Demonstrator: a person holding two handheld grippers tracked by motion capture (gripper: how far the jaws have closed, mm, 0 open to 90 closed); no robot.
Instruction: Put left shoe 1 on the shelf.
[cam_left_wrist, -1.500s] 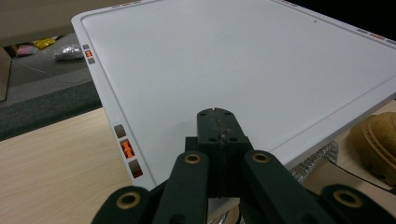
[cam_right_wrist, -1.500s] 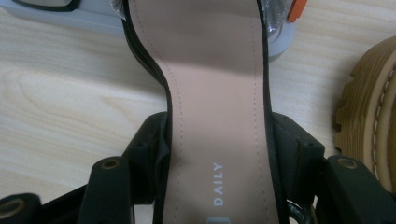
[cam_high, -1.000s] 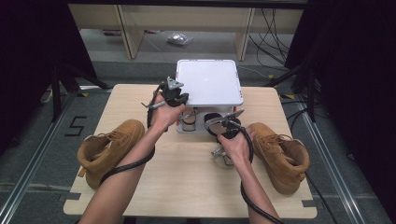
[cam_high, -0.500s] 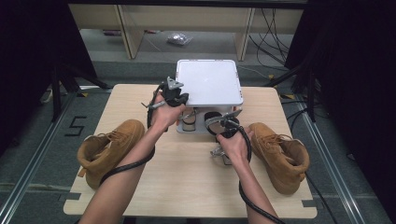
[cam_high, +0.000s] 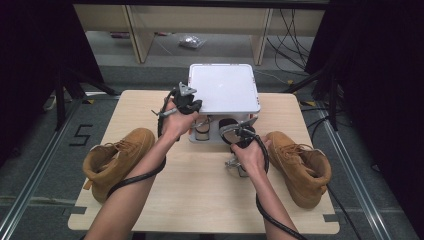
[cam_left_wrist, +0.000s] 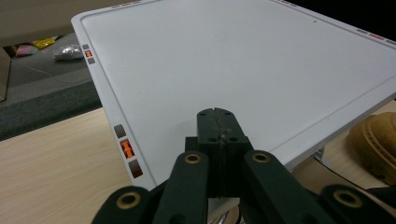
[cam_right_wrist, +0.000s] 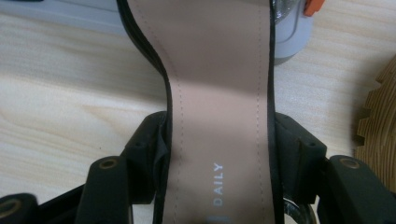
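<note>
At the middle of the table (cam_high: 200, 200), just at 6 o'clock from the white box (cam_high: 222, 89), the right gripper (cam_right_wrist: 217, 140) squeezes a black shoe (cam_right_wrist: 219, 93) with a pink insole from both sides. The left gripper (cam_left_wrist: 218, 135), jaws pressed together and empty, rests over the box's lid. A brown boot (cam_high: 117, 155) lies at 9 o'clock.

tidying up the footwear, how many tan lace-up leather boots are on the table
2: one tan lace-up leather boot lies near the light wooden table's left edge, the other near its right edge. More could be hidden under the white box lid.
</note>
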